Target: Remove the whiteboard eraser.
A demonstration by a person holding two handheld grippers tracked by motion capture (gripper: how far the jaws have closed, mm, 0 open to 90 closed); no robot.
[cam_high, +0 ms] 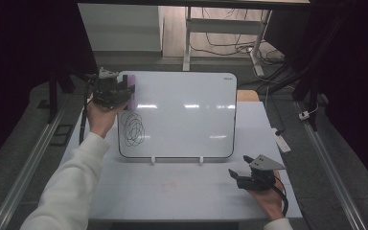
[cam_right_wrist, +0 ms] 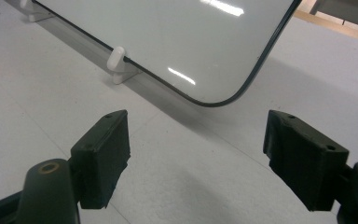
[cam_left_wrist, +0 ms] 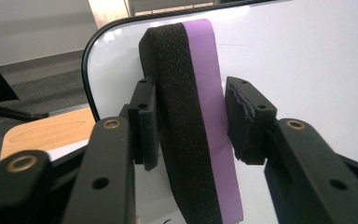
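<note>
A whiteboard (cam_high: 187, 115) stands tilted on the white table (cam_high: 172, 191), with a black scribble (cam_high: 133, 128) near its left edge. At the board's top left corner sits an eraser (cam_high: 131, 91) of black foam with a purple back, pressed against the board. My left gripper (cam_high: 124, 88) is shut on it: in the left gripper view the eraser (cam_left_wrist: 191, 116) stands between the pads, which touch both its sides. My right gripper (cam_high: 237, 176) rests open over the table by the board's lower right corner (cam_right_wrist: 205, 100), nothing between its jaws (cam_right_wrist: 198, 158).
Two white clips (cam_right_wrist: 117, 63) hold the board's lower edge. A wooden surface (cam_high: 247, 96) lies behind the board's right end. A white power strip (cam_high: 281, 141) and cables lie right of the table. Metal rails (cam_high: 335, 172) run along both sides.
</note>
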